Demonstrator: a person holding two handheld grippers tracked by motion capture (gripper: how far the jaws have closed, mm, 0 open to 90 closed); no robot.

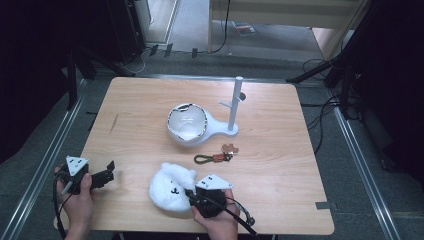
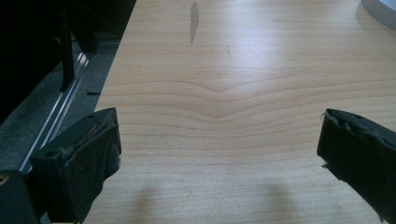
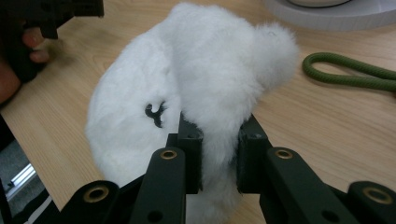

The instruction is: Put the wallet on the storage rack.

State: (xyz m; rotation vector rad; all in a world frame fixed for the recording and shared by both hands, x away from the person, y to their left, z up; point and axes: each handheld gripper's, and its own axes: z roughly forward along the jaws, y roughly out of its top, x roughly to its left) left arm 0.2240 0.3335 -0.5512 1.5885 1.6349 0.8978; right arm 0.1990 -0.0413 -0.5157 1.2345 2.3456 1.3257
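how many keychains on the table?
1. The keychain, green loop with brown charms, lies mid-table between the white bowl-and-post stand and the plush toy. Another could hide behind the plush.

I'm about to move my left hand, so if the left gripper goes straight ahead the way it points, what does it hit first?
Probably nothing soon: the left gripper, open, points along bare table. The white bowl-shaped stand sits off to one side, though depth is uncertain.

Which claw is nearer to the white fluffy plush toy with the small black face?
The right claw is nearer: it is shut on the white fluffy plush toy, pinching its fur. The left claw stands open, apart from the toy, over the table's left side.
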